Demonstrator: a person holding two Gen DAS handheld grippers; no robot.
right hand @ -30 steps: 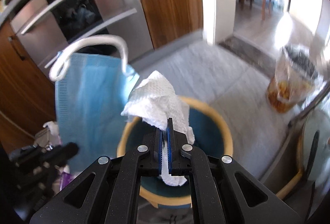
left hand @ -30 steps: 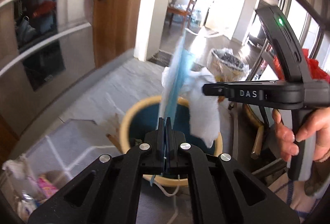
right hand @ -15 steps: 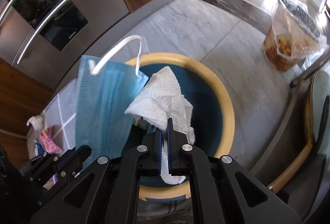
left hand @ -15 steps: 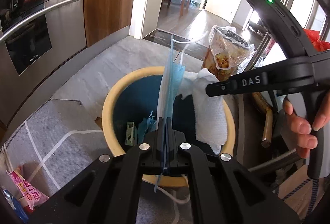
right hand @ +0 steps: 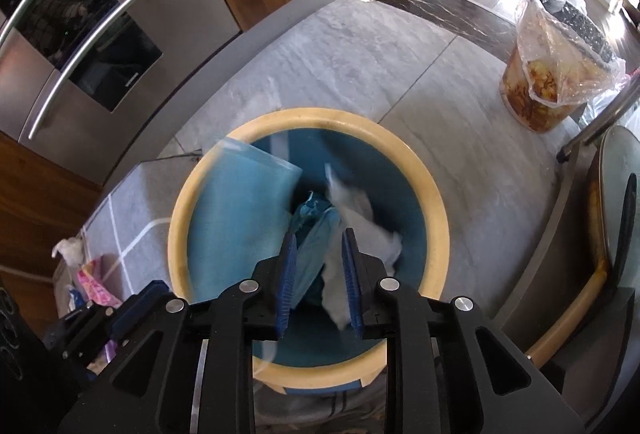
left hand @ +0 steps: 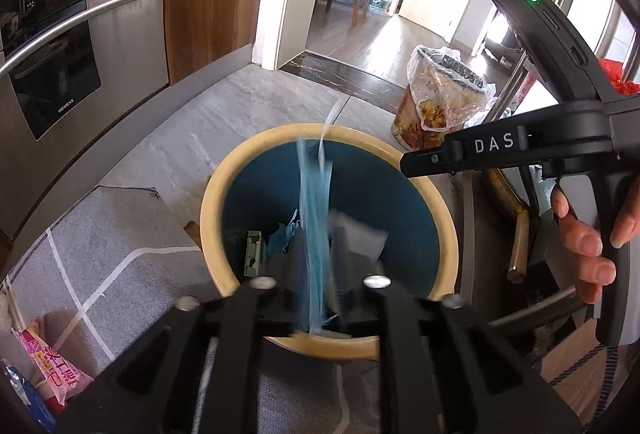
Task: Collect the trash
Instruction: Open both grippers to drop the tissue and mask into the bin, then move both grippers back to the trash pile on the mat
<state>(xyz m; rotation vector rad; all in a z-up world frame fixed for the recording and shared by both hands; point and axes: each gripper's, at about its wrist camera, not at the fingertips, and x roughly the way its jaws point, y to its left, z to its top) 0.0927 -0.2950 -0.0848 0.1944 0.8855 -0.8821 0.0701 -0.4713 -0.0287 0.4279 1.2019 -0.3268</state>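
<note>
as both claws have just been opening over the bin [right hand: 308, 122], the drop step is judged to be in hand. the left gripper [left hand: 316, 298] is parted with the blue mask [left hand: 314, 234] blurred between its jaws, apparently slipping free; the right gripper [right hand: 318, 274] is parted too, the paper towel [right hand: 360, 218] loose between its pads and falling into the bin. both are pitched steeply down above the near rim. next, the claws would need to be lifted clear and aimed at the litter on the left.

bin [right hand: 436, 218]: 1 | mask [right hand: 244, 202]: 1 | paper towel [right hand: 360, 210]: 1 | tools: 2
</note>
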